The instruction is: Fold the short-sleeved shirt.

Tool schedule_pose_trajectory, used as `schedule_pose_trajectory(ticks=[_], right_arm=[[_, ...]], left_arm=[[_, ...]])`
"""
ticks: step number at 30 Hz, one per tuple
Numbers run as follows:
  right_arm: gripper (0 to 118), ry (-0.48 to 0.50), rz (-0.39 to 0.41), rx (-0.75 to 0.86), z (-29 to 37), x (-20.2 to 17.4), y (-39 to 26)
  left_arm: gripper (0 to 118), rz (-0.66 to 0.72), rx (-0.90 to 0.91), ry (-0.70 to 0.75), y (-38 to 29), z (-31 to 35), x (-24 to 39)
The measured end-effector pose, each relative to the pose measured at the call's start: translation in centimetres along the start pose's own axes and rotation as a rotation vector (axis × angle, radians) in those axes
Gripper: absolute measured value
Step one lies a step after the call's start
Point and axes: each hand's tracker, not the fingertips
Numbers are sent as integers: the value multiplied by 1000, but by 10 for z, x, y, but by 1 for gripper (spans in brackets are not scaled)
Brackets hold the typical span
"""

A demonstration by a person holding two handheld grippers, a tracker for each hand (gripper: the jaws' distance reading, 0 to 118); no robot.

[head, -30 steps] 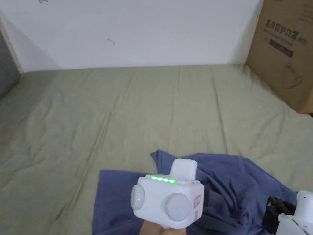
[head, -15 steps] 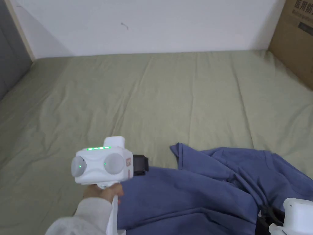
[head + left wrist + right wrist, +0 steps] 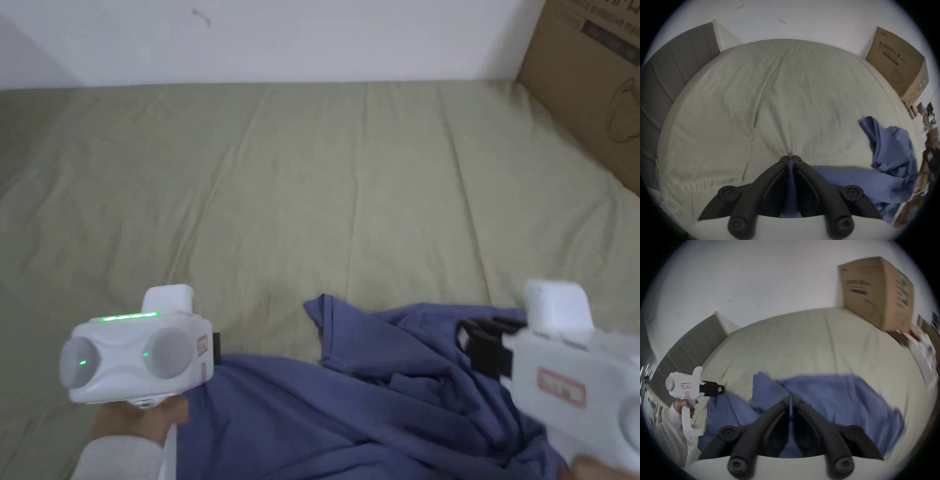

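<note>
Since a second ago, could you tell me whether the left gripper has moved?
Yes. The left gripper went left across the blue shirt, from its middle to its left edge.

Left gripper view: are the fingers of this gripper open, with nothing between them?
No, the left gripper has its fingers shut on a fold of the blue shirt.

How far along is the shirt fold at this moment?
Done: no fold is visible; the blue shirt lies bunched and creased on the green sheet.
In hand: the left gripper and the right gripper are each shut on shirt fabric, apparently to spread it out.
Left: flattening the shirt and every fold.
</note>
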Motion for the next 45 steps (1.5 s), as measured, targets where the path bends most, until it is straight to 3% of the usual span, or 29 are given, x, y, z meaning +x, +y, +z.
schedule_pose_trajectory(ticks=[1,2,3,5,7,8,9,10,12,13,14,15,16,17,19,20,22,25,29,31,33,37,41,45], right_arm=[[44,16,59,-54,-19,3,19],[91,45,116,-126,-42,6,35],[107,62,165,-220,-70,9,50],[107,-24,200,-304,-114,7,63],[107,-118,294,-438,-163,12,59],[105,-146,329,-517,-178,14,50],[104,-189,315,-594,-191,19,39],[104,-102,215,-557,-187,22,36],[91,-129,260,-516,-170,14,46],[78,-116,276,-517,-165,12,48],[55,-119,293,-512,-161,9,49],[21,-142,323,-502,-157,7,51],[3,-148,331,-496,-150,6,55],[3,-234,358,-461,-148,6,55],[3,-121,246,-493,-137,13,60],[3,-121,202,-482,-130,14,59],[3,-137,200,-421,-109,15,66],[3,-105,90,-326,-58,22,91],[3,-161,-28,-139,29,42,141],[3,-150,-29,-77,75,50,163],[3,-170,-43,-7,117,60,183],[3,-147,-132,115,186,68,219],[3,-98,-210,199,224,58,248],[3,-104,-197,204,220,40,295]], left_arm=[[1,22,10,-18,0,7,-6],[1,20,33,-32,4,19,-5],[1,26,52,-40,4,28,-8],[1,27,95,-58,2,46,-14],[1,25,116,-81,2,64,-11],[1,20,124,-89,1,69,-13],[1,20,120,-100,0,74,-16],[1,23,125,-108,1,78,-13],[1,6,123,-112,0,86,-17],[1,-5,126,-109,0,88,-19],[1,-10,125,-105,4,91,-17],[1,-6,132,-104,4,95,-19],[1,1,152,-107,5,100,-21],[1,8,150,-104,6,104,-22],[1,3,168,-97,9,114,-21],[1,6,165,-96,10,119,-22],[1,-5,174,-109,12,133,-21],[1,-56,215,-104,14,165,-20],[1,-8,284,-92,33,209,-31],[1,-3,328,-79,46,232,-36],[1,-87,390,1,60,256,-34],[1,-75,451,7,99,294,-36],[1,-96,512,38,140,321,-30],[1,-141,567,108,192,339,-19]])
